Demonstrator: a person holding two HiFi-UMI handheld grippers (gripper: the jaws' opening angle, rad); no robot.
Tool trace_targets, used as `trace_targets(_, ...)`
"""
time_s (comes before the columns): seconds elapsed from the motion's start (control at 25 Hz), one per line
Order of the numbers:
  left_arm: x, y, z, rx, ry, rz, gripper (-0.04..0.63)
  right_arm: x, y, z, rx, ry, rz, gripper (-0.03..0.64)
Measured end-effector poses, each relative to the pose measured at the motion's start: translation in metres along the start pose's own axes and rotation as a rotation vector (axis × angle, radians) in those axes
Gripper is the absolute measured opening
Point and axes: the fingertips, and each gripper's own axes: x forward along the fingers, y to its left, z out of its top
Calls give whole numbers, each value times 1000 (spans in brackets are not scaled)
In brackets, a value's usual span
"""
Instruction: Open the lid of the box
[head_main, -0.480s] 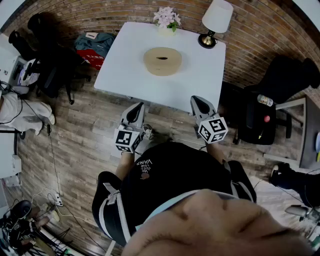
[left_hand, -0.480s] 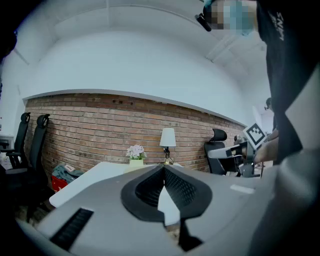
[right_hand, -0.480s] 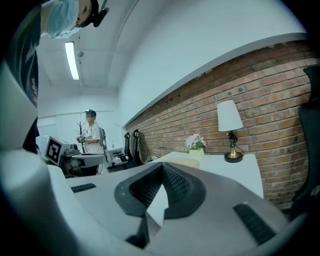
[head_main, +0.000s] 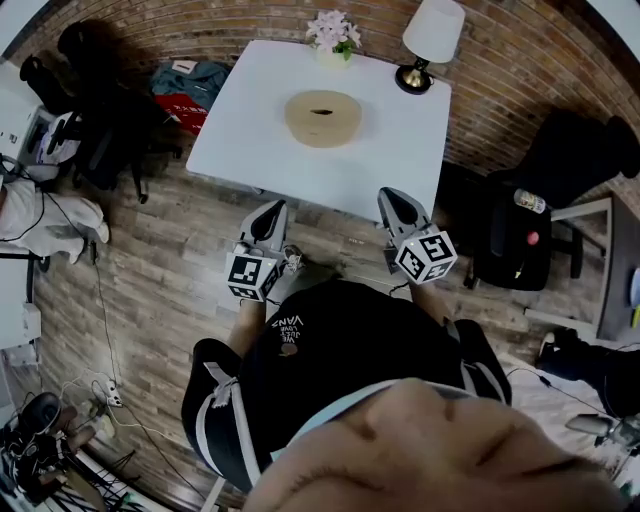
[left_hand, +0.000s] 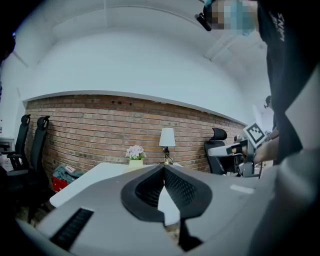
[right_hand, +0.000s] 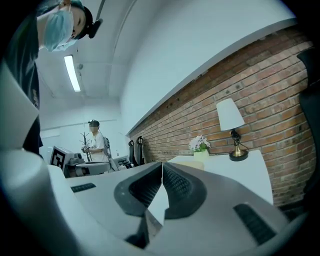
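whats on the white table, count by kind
round tan box: 1
potted flowers: 1
lamp: 1
total: 3

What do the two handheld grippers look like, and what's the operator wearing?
Both match: the left gripper and right gripper have light grey wedge-shaped bodies, black ribbed jaw pads, and a white cube with black square markers at the rear. The person wears a black top with white lettering.
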Motion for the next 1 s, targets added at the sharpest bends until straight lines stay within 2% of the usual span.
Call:
trace_targets(0.44,20,24,0,11,1,-18,11,12,-6,-3,16,4,-22,3)
trace_targets(1.0,66,103,-1,14,40,-183,11,77,-1,-4,65,-24,-182,3)
